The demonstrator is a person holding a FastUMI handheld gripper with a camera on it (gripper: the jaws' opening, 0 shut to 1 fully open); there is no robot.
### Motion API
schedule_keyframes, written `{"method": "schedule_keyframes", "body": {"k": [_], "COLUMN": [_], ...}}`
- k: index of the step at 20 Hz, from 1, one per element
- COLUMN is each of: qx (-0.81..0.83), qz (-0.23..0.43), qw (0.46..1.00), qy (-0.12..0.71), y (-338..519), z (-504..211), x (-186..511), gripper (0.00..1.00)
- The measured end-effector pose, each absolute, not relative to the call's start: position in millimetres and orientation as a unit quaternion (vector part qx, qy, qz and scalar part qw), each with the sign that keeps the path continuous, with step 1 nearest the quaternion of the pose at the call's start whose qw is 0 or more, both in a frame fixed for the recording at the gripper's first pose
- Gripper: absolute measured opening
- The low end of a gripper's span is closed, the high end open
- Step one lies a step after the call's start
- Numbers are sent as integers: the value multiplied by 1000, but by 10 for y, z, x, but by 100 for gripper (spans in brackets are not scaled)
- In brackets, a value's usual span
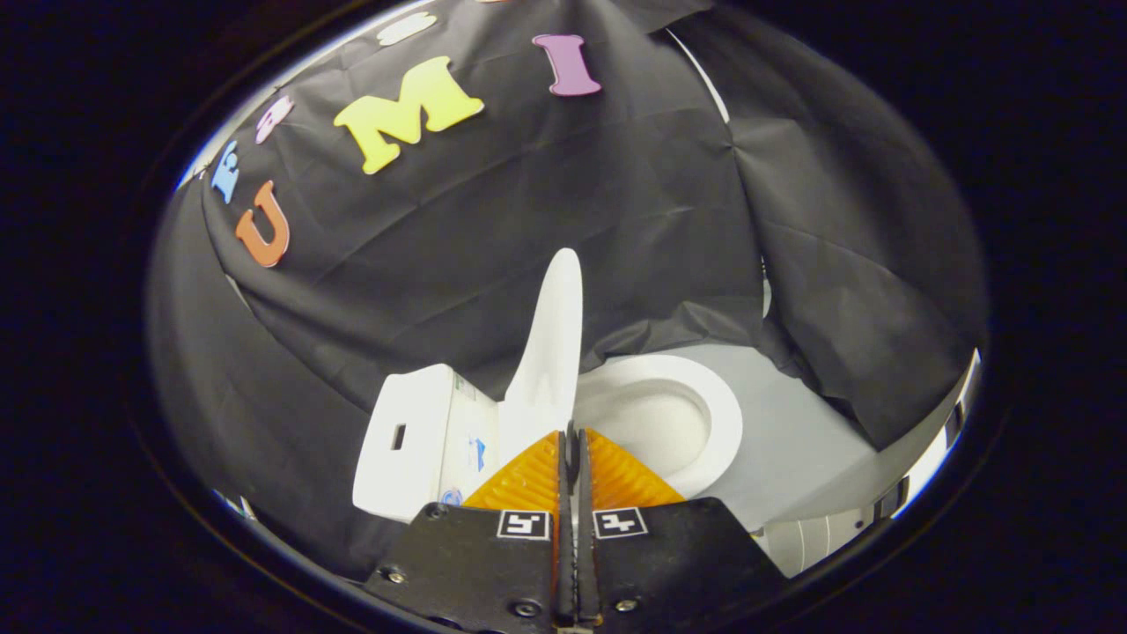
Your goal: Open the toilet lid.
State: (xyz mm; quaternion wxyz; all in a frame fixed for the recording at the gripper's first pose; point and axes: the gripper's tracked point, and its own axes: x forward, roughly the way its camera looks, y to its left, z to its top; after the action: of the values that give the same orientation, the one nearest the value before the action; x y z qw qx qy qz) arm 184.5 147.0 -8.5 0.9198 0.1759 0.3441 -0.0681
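A white toilet point(423, 440) stands just ahead of my fingers. Its lid point(553, 343) is raised upright, edge-on to me, rising from the hinge just beyond my fingertips. To the right of the lid lies the white seat ring point(718, 423) around the open bowl point(651, 423). The white cistern point(401, 436) is to the left of the lid. My gripper point(572, 433) is shut, the two fingers pressed together with nothing between them, their tips right below the foot of the lid.
Black cloth walls surround the toilet behind and on both sides. A pale grey floor point(792, 449) lies to the right of the bowl, and a white ribbed object point(806, 541) sits low on the right by the fingers.
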Motion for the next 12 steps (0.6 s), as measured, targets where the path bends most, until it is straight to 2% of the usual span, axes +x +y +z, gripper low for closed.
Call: {"method": "schedule_keyframes", "body": {"k": [12], "qx": [161], "qz": [-34], "qw": [924], "qy": [345], "y": [2076], "z": [142], "x": [1890], "gripper": [9]}}
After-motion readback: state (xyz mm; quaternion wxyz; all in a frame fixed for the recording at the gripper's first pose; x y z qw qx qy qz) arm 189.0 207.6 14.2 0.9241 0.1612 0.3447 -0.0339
